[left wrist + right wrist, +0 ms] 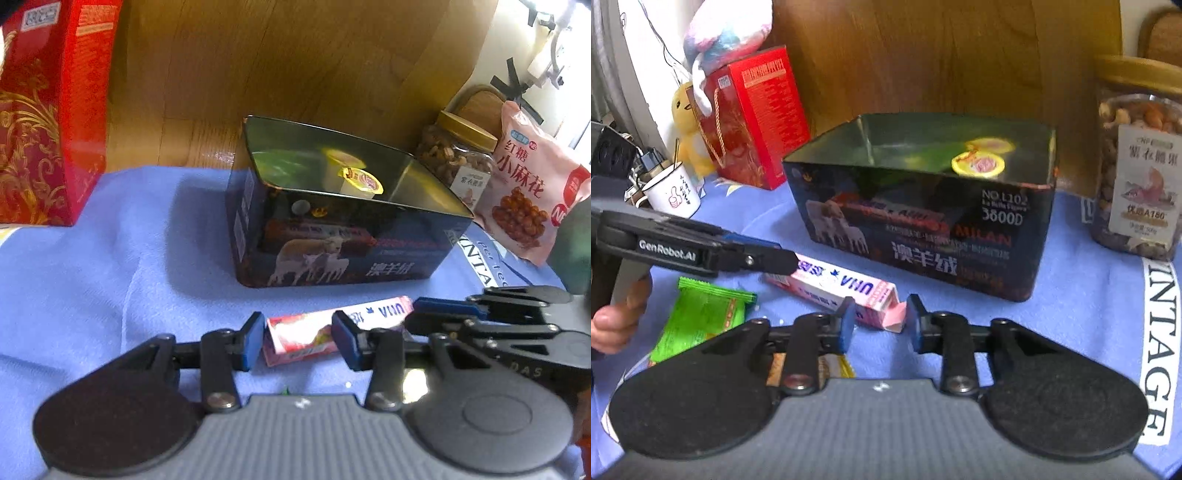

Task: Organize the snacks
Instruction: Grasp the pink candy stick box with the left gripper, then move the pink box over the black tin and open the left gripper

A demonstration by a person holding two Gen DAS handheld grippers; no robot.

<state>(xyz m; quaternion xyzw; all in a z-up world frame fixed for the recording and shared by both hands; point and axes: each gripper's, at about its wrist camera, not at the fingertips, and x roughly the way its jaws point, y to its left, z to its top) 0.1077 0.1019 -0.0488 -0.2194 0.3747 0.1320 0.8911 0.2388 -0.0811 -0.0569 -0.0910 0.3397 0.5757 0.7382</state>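
A pink and white UHA candy box (332, 325) (842, 288) lies on the blue cloth in front of a dark open tin box (343, 236) (923, 221). A yellow-lidded jelly cup (360, 182) (979, 164) sits inside the tin. My left gripper (299, 343) is open with its fingers on either side of one end of the candy box. My right gripper (881, 325) is open around the other, opened end. Neither is closed on it. The left gripper also shows in the right wrist view (768, 258), and the right one in the left wrist view (461, 317).
A green snack packet (701, 317) lies left of the candy box. A nut jar (458, 166) (1137, 177) and a pink snack bag (532, 192) stand right of the tin. A red gift box (48, 110) (757, 118), a white mug (672, 192) and plush toys (690, 125) are at the left.
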